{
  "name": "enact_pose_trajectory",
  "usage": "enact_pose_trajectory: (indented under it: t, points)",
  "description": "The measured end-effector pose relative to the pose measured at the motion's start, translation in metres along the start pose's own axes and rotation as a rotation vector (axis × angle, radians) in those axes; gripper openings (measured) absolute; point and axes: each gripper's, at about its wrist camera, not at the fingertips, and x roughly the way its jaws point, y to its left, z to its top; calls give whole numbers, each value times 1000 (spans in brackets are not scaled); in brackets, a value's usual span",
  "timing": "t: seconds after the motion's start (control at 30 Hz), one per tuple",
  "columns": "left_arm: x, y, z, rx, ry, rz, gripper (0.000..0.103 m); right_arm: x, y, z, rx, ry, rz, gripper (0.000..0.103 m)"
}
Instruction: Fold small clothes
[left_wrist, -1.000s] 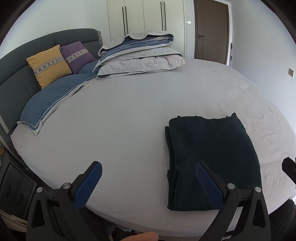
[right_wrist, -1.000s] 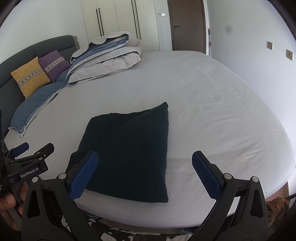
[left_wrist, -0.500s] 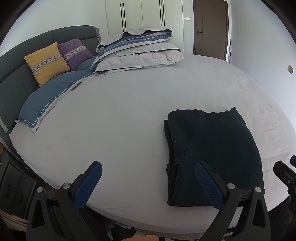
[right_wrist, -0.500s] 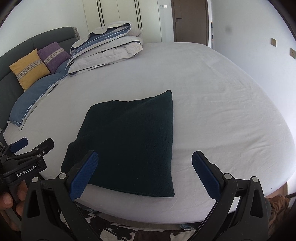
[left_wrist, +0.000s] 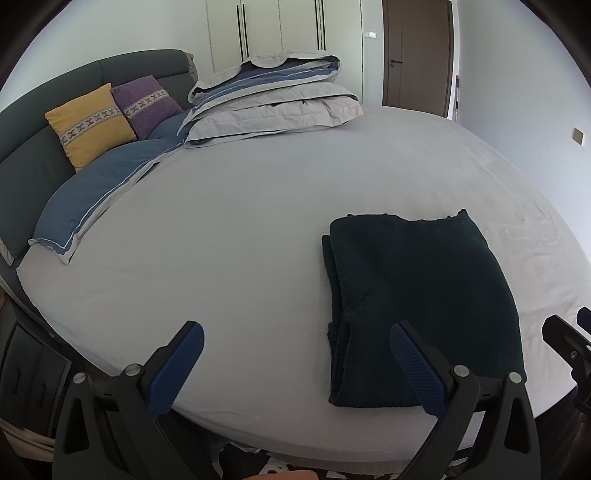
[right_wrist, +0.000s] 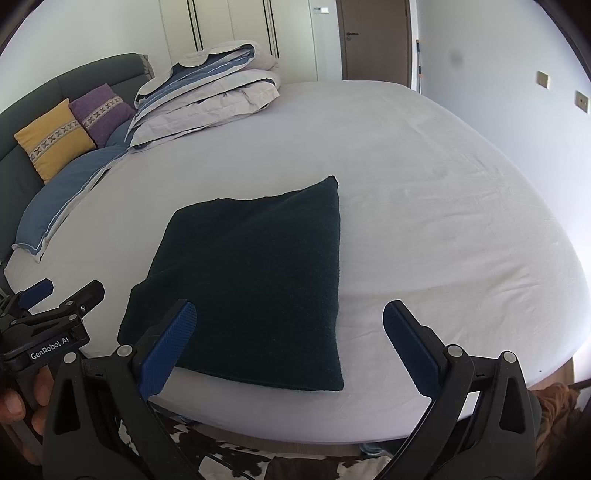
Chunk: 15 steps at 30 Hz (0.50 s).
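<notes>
A dark green knitted garment (left_wrist: 421, 302) lies folded into a flat rectangle near the front edge of the bed; it also shows in the right wrist view (right_wrist: 255, 280). My left gripper (left_wrist: 295, 354) is open and empty, held above the bed's front edge with its right finger in front of the garment's near left corner. My right gripper (right_wrist: 288, 332) is open and empty, held just in front of the garment's near edge. The left gripper also shows at the left of the right wrist view (right_wrist: 55, 302).
The bed (left_wrist: 240, 229) has a pale grey sheet. A folded duvet (left_wrist: 273, 99) is stacked at the far side, with a blue pillow (left_wrist: 92, 199), a yellow cushion (left_wrist: 88, 122) and a purple cushion (left_wrist: 146, 103) by the dark headboard. Wardrobe and door stand behind.
Both grippers have drifted slightly, so the garment sits a little farther from the cameras. The garment itself has not moved and both grippers stay open.
</notes>
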Motion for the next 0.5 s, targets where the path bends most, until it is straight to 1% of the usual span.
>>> enact_pose_trajectory:
  t: [0.5]
  points:
    - [-1, -3, 0, 10, 5, -8, 103, 2, 1, 0, 2, 8, -7, 103]
